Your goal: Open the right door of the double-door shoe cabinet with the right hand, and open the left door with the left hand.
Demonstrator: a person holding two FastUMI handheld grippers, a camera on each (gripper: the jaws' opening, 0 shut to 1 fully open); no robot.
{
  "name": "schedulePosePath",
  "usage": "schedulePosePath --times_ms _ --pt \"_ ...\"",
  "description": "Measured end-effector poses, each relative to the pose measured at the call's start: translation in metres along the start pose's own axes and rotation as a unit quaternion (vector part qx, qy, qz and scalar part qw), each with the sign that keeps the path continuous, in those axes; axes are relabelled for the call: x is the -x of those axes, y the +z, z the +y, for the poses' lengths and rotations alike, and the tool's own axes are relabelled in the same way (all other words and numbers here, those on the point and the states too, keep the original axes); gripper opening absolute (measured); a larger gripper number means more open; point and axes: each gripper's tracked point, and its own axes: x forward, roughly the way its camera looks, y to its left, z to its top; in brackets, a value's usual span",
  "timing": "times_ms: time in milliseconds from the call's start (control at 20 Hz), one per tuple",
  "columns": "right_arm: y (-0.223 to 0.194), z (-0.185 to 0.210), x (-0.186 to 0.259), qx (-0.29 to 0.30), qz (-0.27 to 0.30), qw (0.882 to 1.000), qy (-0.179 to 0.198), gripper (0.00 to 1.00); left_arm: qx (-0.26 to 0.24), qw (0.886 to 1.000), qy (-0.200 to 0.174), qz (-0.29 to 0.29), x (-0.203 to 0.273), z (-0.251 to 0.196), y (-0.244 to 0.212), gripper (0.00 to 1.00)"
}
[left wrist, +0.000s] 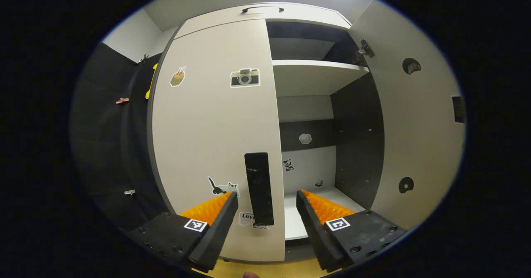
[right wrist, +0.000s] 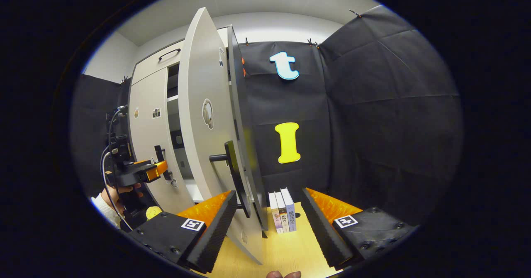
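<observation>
Right door (right wrist: 207,116) swung wide, its handle (right wrist: 232,174) just ahead of released right claw (right wrist: 269,222); left door (left wrist: 215,137) closed, handle (left wrist: 259,188) between spread left claw (left wrist: 267,222) fingers, untouched

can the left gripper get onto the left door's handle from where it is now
Probably yes. The left gripper is open, with the left door's handle standing between its fingers, nothing in between. The left door is closed; the right door is swung clear.

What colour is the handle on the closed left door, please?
Black; the left door's handle shows best in the left gripper view.
</observation>
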Motion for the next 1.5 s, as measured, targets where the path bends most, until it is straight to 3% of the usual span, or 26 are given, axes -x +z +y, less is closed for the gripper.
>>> schedulePosePath --times_ms 250,450,500,1050,1300,1500 --pt "0.002 -0.01 -0.003 0.01 -0.005 1.0 -0.011 0.98 -0.007 1.0 0.019 -0.001 -0.027 0.01 -0.004 0.69" --pt "0.002 -0.02 -0.004 0.012 -0.003 1.0 -0.021 0.98 -0.013 1.0 0.014 0.001 -0.04 0.009 -0.006 0.48" --pt "0.002 -0.02 -0.004 0.012 -0.003 1.0 -0.023 0.98 -0.008 1.0 0.016 0.0 -0.042 0.008 -0.007 0.39" --pt "0.003 -0.023 0.001 0.021 -0.003 0.999 -0.033 0.97 0.028 0.999 0.003 -0.015 -0.042 0.008 -0.007 0.36" --pt "0.006 -0.016 0.004 0.031 -0.013 0.999 -0.02 0.97 0.028 1.0 -0.002 0.008 -0.04 0.009 -0.013 0.23" --pt "0.008 -0.013 0.008 0.025 -0.022 0.999 -0.022 0.97 0.04 0.999 -0.019 0.011 -0.022 0.013 -0.013 0.22"
